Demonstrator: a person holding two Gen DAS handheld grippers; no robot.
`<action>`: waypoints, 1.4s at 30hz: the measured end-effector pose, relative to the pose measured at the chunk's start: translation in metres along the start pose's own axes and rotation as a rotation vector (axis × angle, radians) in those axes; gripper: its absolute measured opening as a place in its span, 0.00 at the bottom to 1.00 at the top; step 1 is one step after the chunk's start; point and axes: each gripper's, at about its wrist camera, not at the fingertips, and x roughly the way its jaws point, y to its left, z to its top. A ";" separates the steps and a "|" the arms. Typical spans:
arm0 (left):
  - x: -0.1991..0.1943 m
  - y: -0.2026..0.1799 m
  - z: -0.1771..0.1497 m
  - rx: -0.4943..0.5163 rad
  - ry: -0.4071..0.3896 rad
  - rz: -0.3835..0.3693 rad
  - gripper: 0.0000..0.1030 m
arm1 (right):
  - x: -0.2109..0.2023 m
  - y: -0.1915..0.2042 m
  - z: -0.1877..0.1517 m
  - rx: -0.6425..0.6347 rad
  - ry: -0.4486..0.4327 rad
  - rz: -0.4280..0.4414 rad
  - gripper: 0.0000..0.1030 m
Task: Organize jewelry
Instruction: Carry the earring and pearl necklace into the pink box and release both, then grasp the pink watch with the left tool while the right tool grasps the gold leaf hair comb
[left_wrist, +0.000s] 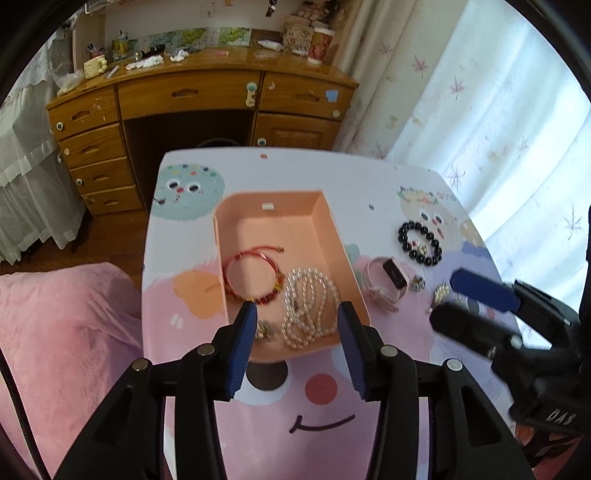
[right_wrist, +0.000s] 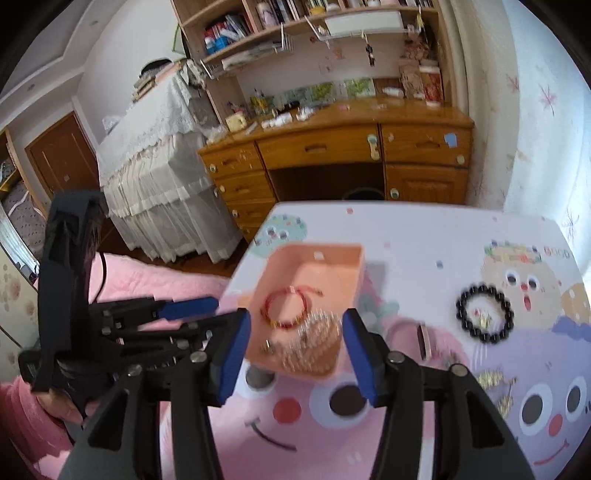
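That black bead bracelet out on the table, right of the peach tray, looks stiff-ish but slick, so you'd better pinch across one side of the ring, not the middle hole. Pearl strand and red bracelet sit in the tray. Your left gripper and right gripper are both spread, holding nothing.

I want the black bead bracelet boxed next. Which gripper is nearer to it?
Right. The right gripper hangs open just short of the black bead bracelet, near the loose pieces. The left gripper is open over the pink tray's near end, farther away.
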 end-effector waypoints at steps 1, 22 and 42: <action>0.002 -0.003 -0.003 -0.001 0.015 0.006 0.42 | 0.001 -0.004 -0.007 0.007 0.029 -0.013 0.53; 0.051 -0.104 -0.052 -0.142 0.187 0.019 0.83 | -0.009 -0.110 -0.111 0.381 0.418 -0.118 0.69; 0.118 -0.163 -0.031 -0.211 0.021 0.228 0.89 | -0.008 -0.171 -0.111 -0.198 0.378 -0.260 0.71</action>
